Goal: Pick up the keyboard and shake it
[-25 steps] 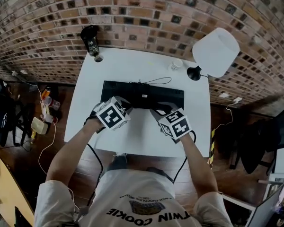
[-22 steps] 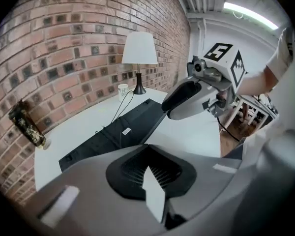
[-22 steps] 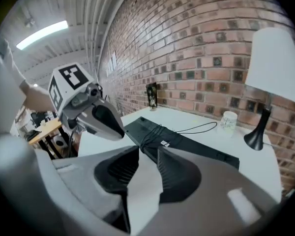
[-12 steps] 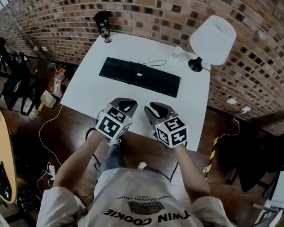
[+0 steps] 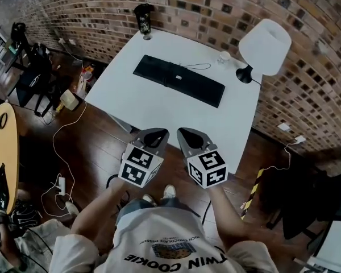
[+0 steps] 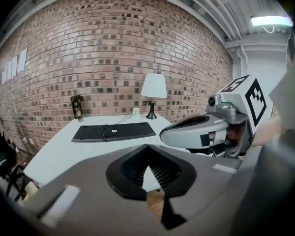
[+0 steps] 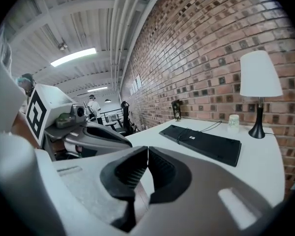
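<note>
While the left claw (image 5: 152, 136) and right claw (image 5: 193, 136) hang side by side, each has its jaws pressed together on nothing; the black keyboard (image 5: 179, 80) lies flat on the white table (image 5: 153, 110), well ahead of both; a reach with unopened jaws would likely shove it; its cable (image 5: 196, 66) might snag during shaking.

The keyboard (image 5: 178, 81) is black, the table (image 5: 148, 111) white. The lamp (image 5: 265, 47) has a white shade and black base; the wall (image 5: 216, 10) is red-brown brick.
</note>
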`<state>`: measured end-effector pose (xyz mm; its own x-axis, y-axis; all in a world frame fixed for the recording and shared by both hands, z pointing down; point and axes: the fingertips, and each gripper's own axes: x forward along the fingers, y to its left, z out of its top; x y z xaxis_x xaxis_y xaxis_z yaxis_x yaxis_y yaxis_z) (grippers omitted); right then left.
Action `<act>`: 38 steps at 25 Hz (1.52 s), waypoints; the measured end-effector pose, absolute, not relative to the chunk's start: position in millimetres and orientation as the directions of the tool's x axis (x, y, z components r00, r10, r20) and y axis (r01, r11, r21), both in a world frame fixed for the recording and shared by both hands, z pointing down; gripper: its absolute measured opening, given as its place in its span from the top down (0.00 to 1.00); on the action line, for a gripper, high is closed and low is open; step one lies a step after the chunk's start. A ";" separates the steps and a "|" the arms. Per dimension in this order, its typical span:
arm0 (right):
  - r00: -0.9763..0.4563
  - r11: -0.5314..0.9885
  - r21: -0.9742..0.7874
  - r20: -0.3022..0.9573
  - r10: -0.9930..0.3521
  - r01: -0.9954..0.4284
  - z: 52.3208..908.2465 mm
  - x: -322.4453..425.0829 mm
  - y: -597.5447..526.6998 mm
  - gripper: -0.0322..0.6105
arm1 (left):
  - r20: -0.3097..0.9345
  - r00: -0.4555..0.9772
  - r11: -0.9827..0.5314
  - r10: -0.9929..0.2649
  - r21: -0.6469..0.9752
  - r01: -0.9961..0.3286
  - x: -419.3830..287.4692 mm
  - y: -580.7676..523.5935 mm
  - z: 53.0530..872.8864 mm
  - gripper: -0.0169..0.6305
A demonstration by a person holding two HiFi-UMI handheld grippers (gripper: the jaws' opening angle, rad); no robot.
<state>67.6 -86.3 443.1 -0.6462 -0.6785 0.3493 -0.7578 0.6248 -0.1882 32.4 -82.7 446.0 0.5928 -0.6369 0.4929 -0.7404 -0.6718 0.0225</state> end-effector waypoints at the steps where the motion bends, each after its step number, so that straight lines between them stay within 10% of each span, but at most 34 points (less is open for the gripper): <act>1: -0.649 0.628 -0.187 0.347 -0.677 -0.756 442.3 64.5 -79.0 0.95 | 0.487 0.588 -0.662 -0.646 0.028 -0.749 29.6 -75.0 444.5 0.96; 38: -0.494 0.481 -0.123 0.325 -0.807 -0.868 403.3 21.8 190.2 0.95 | 0.337 0.576 -0.604 -0.745 0.027 -0.796 0.2 183.4 402.2 0.96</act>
